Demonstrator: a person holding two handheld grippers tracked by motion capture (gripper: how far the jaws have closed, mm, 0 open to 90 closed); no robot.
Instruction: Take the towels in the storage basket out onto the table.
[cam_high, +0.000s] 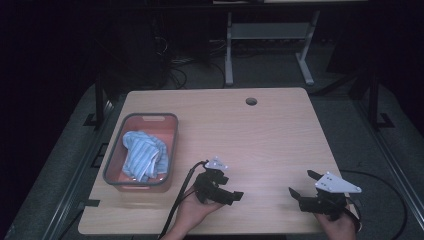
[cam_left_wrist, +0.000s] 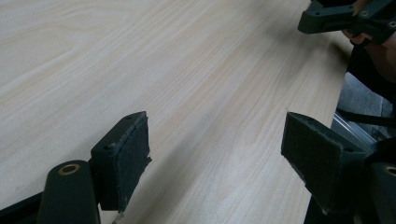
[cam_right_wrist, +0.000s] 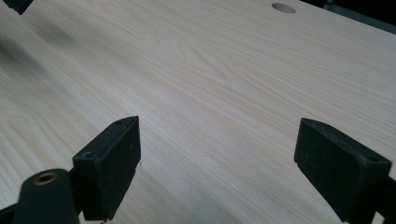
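on the bench (cam_high: 260, 135) a basin (cam_high: 114, 170) stands at the left, with a towel (cam_high: 144, 155) lying in it. right of it are the left tongs (cam_high: 231, 191), and the right tongs (cam_high: 301, 184) farther right.

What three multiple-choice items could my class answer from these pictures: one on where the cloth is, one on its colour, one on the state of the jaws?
1. Where does the striped cloth lie?
A. In the bin at the table's left
B. On the bare table
C. Between the right gripper's jaws

2. What colours is the cloth?
A. Red and black
B. Light blue and white
C. Plain green

3. How do the jaws of the left gripper and right gripper stand?
A. Both shut on the cloth
B. One open, one shut
C. Both open with nothing between them

Key: 1 A, the high view shows the cloth bunched inside the bin. 2 B, its stripes are light blue and white. 3 C, each gripper view shows bare wood between wide jaws.
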